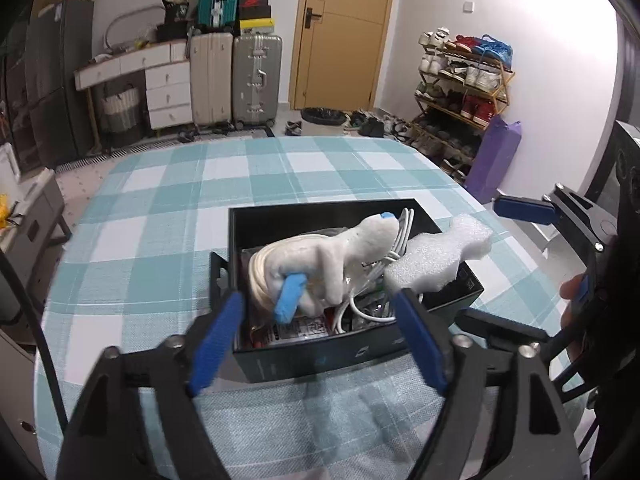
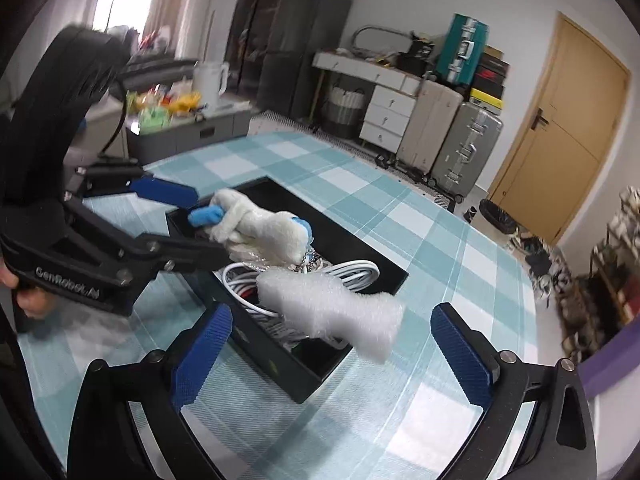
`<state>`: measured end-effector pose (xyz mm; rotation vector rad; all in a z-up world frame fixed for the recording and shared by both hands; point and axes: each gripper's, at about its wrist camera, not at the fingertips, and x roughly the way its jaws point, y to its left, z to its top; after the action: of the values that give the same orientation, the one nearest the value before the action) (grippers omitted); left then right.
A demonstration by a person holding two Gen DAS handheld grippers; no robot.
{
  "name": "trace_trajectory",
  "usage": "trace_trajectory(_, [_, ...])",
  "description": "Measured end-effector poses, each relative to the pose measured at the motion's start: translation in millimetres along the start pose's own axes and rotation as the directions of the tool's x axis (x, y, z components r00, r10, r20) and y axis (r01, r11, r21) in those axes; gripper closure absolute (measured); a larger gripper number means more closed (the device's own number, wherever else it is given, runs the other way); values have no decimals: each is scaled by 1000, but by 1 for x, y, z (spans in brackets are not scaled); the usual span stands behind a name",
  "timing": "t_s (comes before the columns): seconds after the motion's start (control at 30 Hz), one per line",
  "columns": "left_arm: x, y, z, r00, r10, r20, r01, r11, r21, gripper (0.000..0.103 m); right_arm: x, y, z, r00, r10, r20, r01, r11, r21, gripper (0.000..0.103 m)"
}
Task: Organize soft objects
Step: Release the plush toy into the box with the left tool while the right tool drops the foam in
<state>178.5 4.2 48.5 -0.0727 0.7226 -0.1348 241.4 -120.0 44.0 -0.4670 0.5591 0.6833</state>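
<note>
Two open hand-held grippers, left (image 1: 316, 332) and right (image 2: 332, 352), flank the black box (image 1: 320, 354).

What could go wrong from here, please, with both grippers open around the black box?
1. The white foam piece lies half over the black rectangular box's rim; a nudge could tip it onto the checked tablecloth.
2. The white plush toy with blue limbs sits high on the coiled white cable; it may roll out.
3. The left gripper and right gripper are close together and might collide.

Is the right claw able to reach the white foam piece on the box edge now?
Probably yes: the right claw is open, and the foam piece lies directly ahead on the black box rim, unobstructed.
</note>
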Motion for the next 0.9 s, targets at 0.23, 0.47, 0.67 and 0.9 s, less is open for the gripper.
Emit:
trace_trajectory(0.23, [-19,0,-5,998,35,57,-35,999,0,3,-21,0,-10,997,6,78,-14,994,108,1])
trace_trajectory(0.47, [-36,0,-13,989,74,125,-74,997,-2,0,-33,-1,-17,990,-2,139,-29,974,224,1])
trace_trajectory(0.67, [-41,5,-24,981,115,154,-113,993,-22,0,-38,0,-25,987,-9,162,-37,960,276,1])
trace_trajectory(0.9, [-33,11,-36,971,165,172,-158,986,-54,0,-35,4,-32,982,-20,186,-36,955,295,1])
